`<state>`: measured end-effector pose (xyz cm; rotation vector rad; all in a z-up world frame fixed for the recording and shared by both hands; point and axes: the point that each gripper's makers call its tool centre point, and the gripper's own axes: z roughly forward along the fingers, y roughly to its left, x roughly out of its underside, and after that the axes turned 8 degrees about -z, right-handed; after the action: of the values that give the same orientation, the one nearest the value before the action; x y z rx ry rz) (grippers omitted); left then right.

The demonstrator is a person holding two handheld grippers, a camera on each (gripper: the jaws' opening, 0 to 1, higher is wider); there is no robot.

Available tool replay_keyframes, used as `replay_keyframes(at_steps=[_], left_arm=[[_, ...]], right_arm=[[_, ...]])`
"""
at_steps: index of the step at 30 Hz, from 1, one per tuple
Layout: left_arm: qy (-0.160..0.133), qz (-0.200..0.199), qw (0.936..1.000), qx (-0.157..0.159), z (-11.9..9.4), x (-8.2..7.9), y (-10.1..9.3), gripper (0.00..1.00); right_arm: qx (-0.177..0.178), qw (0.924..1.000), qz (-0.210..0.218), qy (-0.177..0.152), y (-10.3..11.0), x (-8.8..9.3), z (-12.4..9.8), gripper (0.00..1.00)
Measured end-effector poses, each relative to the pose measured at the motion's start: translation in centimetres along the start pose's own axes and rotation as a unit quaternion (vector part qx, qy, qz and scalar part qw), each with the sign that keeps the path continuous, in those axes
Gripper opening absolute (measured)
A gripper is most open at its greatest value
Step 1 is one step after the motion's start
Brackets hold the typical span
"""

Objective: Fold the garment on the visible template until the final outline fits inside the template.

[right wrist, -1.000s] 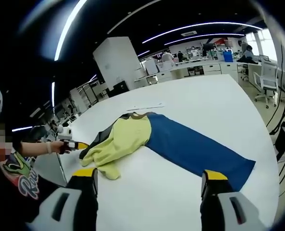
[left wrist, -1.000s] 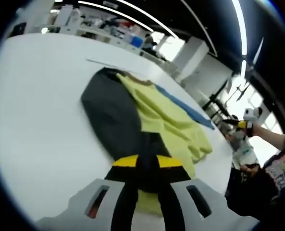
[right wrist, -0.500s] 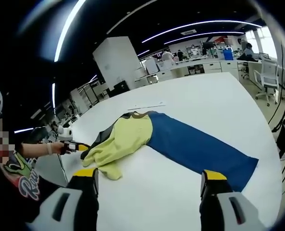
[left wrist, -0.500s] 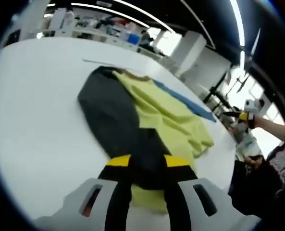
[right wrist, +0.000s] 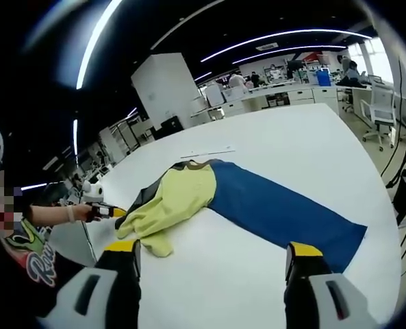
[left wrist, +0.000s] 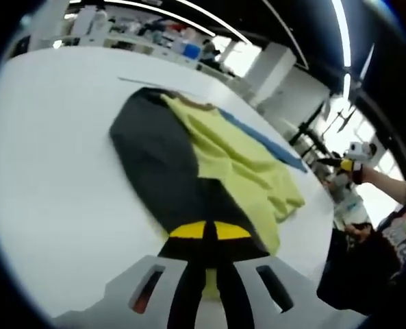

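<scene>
Apparently one garment, two tools, one table.

text: none legible | shirt print: lettering too blurred; unreadable

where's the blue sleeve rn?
In the right gripper view the blue sleeve lies flat on the white table, running right from the yellow body toward the right gripper, which hangs open above the table.
</scene>
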<state>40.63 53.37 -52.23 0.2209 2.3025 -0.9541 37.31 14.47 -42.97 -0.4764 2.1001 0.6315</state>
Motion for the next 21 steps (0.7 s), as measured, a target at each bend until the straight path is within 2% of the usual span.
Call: replay_keyframes(at_steps=[3,7,12,16,20,21], left_arm=[[0.004,0.007,0.9997,0.025,-0.2,0.1,-0.8,0.00],[-0.018,-0.016,0.9995,0.019,-1.1,-1.1,-0.8,0.00],[-0.054,-0.041,0.9976,0.009,-3.1,-3.3,-0.1,0.00],[-0.114,-0.048,0.9923,-0.004,-6.2,-6.7,0.6,0.00],[-0.167,-0.060,0.9839,-0.024,-9.6,-9.4,1.9,0.00],[-0.172,-0.062,0.9826,-0.030,-10.2,-9.8,2.3,0.00]], right_arm=[[0.000,1.0000,0.000,0.000,0.0,0.0,0.0,0.87],[0.000,1.0000,-0.002,-0.001,0.1,0.0,0.0,0.87],[-0.001,1.0000,-0.003,-0.004,0.2,-0.2,0.0,0.87],[-0.002,1.0000,-0.005,-0.008,0.3,-0.5,0.1,0.87],[-0.002,0.9999,-0.007,-0.007,0.4,-0.7,0.2,0.87],[-0.002,0.9999,-0.007,-0.007,0.5,-0.7,0.2,0.87]])
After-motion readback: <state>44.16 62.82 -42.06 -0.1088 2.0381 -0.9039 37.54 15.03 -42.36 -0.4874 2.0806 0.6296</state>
